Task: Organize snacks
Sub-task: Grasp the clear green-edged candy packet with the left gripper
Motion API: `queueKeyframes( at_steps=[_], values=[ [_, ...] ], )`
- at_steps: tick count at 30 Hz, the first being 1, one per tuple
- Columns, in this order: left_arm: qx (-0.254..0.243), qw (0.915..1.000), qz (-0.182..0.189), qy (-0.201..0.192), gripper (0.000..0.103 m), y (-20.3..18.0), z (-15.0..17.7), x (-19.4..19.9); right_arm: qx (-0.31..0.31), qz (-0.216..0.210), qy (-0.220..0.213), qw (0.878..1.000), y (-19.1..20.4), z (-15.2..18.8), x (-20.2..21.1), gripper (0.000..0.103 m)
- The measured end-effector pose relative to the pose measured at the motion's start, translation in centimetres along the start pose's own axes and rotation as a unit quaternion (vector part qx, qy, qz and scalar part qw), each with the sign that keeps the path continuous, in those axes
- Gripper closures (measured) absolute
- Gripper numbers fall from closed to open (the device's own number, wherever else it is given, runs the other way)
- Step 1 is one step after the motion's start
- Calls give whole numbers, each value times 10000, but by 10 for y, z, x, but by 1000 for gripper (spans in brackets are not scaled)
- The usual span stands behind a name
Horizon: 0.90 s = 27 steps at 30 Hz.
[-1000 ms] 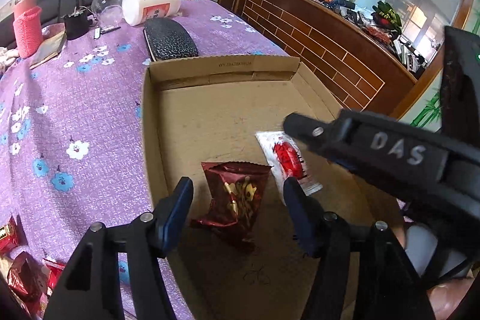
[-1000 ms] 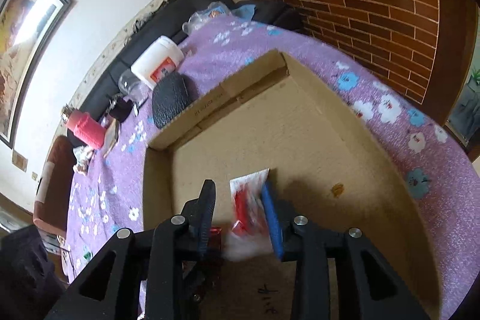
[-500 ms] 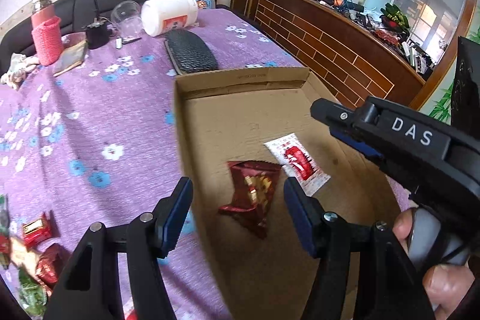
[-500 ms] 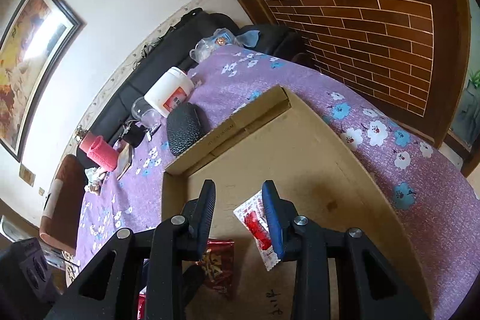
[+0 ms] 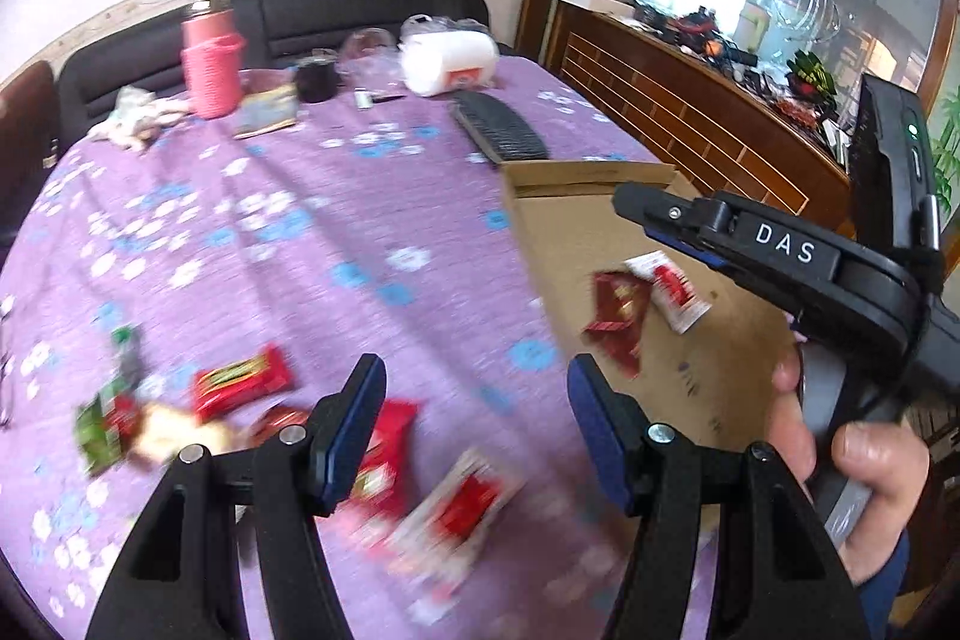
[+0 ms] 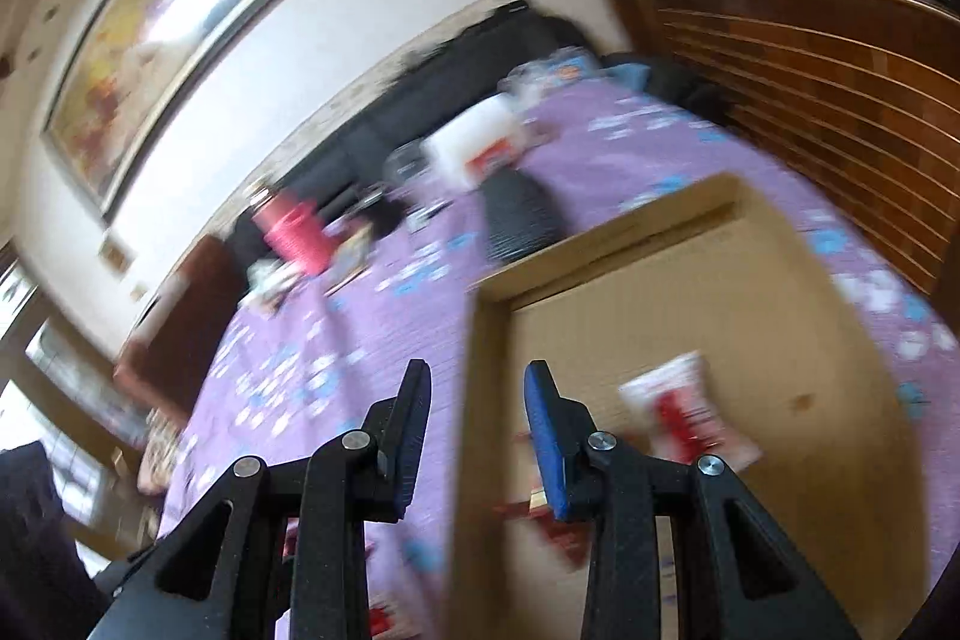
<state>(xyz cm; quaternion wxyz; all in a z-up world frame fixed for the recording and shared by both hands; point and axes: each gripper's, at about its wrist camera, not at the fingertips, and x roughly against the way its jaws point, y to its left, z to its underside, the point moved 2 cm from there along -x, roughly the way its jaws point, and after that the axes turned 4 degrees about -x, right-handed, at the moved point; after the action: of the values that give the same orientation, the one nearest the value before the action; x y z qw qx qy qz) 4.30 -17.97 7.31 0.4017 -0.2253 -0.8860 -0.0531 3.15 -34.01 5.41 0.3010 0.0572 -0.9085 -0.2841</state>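
A shallow cardboard box (image 5: 738, 340) lies on the purple flowered tablecloth (image 5: 270, 244). Inside it rest a dark red snack packet (image 5: 618, 319) and a white and red sachet (image 5: 672, 289); the sachet (image 6: 690, 415) also shows in the right wrist view. My left gripper (image 5: 474, 418) is open and empty above loose snacks: a red bar (image 5: 240, 382), a white and red packet (image 5: 462, 502), a green packet (image 5: 105, 418). My right gripper (image 6: 477, 430), open with nothing between its pads, hangs over the box's left wall (image 6: 486, 400). A hand (image 5: 852, 460) holds it.
At the table's far end stand a pink flask (image 5: 213, 52), a white tub on its side (image 5: 450, 61), a black cup (image 5: 315, 79) and a black textured case (image 5: 501, 133). A dark sofa (image 5: 360, 10) runs behind. A brown wooden counter (image 5: 720, 136) borders the right.
My left gripper swung left and back, off the box, over the loose snacks. My right gripper let the sachet go in the box, then drew back and left toward the box's left wall.
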Motion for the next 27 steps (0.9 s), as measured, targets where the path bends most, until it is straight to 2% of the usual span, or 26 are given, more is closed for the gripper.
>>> queueKeyframes(
  at_steps=[3, 6, 8, 11, 14, 17, 19, 23, 27],
  values=[
    [122, 9996, -237, -118, 41, 33, 20, 23, 489, -449, 348, 9972, 34, 22, -14, 68],
    [376, 9977, -537, -187, 40, 76, 37, 42, 729, -1160, 970, 9858, 68, 51, -31, 67],
    [632, 9959, -612, -217, 39, 106, 46, 51, 810, -1369, 1279, 9789, 80, 66, -40, 66],
    [1111, 9913, -698, -73, 39, 155, 64, 52, 1201, -1203, 1313, 9767, 93, 81, -46, 66],
    [1641, 9860, -281, 99, 39, 182, 83, 44, 1254, -998, 1309, 9784, 88, 83, -49, 63],
    [1894, 9817, 49, 209, 40, 190, 92, 31, 1043, -966, 1384, 9801, 77, 78, -56, 62],
    [1928, 9810, 39, 199, 50, 188, 95, 23, 944, -994, 1414, 9804, 75, 76, -57, 62],
    [1675, 9855, 12, 262, 51, 181, 96, 15, 879, -1048, 1460, 9798, 76, 76, -61, 62],
    [1431, 9871, 506, 516, 51, 172, 100, 16, 912, -1049, 1468, 9794, 78, 77, -61, 61]
  ],
)
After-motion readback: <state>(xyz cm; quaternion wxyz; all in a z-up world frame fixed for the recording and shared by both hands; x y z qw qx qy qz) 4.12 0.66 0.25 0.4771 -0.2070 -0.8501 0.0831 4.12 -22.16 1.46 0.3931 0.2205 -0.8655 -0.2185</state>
